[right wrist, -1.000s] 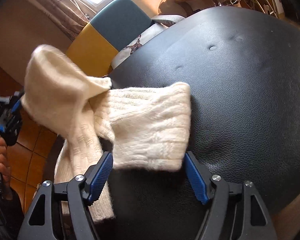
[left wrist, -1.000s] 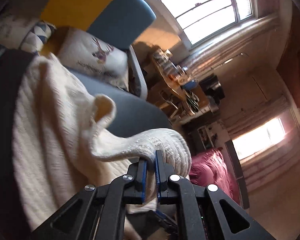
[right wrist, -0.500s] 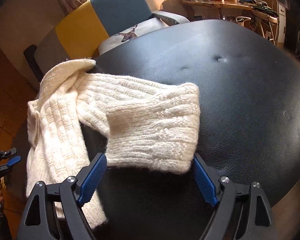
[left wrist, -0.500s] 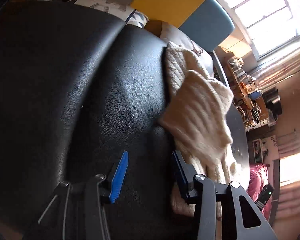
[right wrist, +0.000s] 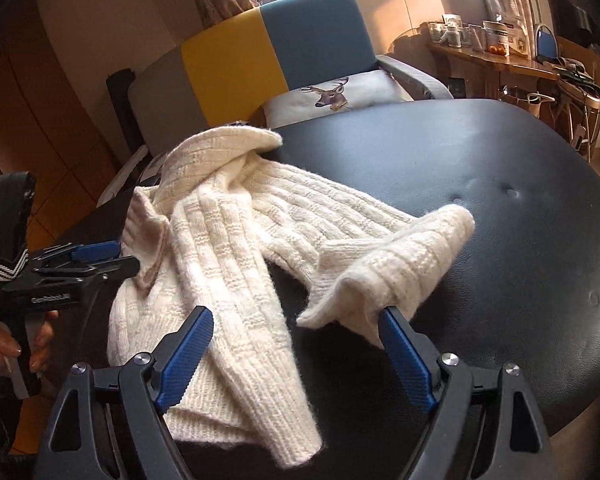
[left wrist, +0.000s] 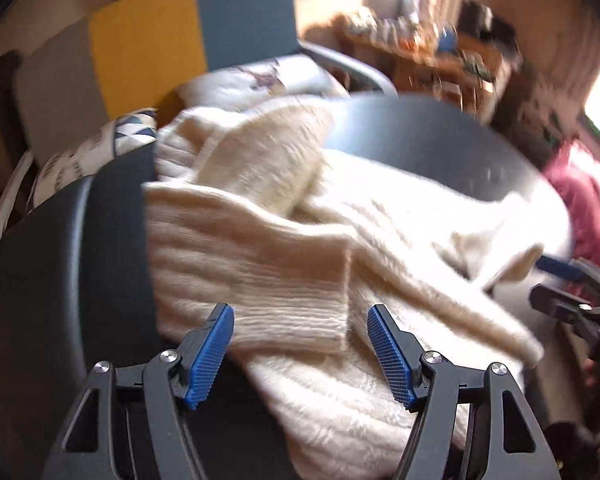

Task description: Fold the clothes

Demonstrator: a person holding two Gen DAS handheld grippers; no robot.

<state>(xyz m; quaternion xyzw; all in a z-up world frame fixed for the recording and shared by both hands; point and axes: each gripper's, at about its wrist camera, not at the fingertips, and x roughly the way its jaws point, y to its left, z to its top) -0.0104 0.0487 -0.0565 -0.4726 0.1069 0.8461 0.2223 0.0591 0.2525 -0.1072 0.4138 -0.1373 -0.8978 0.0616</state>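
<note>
A cream knitted sweater (left wrist: 284, 248) lies crumpled on a black leather ottoman (left wrist: 60, 280). My left gripper (left wrist: 300, 344) is open, its blue pads astride a ribbed cuff at the sweater's near edge, holding nothing. In the right wrist view the sweater (right wrist: 228, 240) spreads across the ottoman (right wrist: 500, 168), and my right gripper (right wrist: 296, 344) is open. One turned-up folded end (right wrist: 400, 264) rests against its right pad. A hand (right wrist: 4, 348) holds the left gripper (right wrist: 128, 258) at the sweater's left edge. The right gripper (left wrist: 540, 284) shows at the far right of the left wrist view.
A yellow, blue and grey armchair (right wrist: 268, 52) with a deer cushion (right wrist: 332, 94) stands just behind the ottoman. A cluttered wooden desk (right wrist: 492, 56) runs along the right wall under the window. A dark red heap (left wrist: 588, 208) lies beyond the ottoman's far side.
My left gripper let go of the lifted sweater part, opened, and swung round to face the sweater's edge. The sweater dropped flat on the ottoman. My right gripper stayed open and drew back slightly.
</note>
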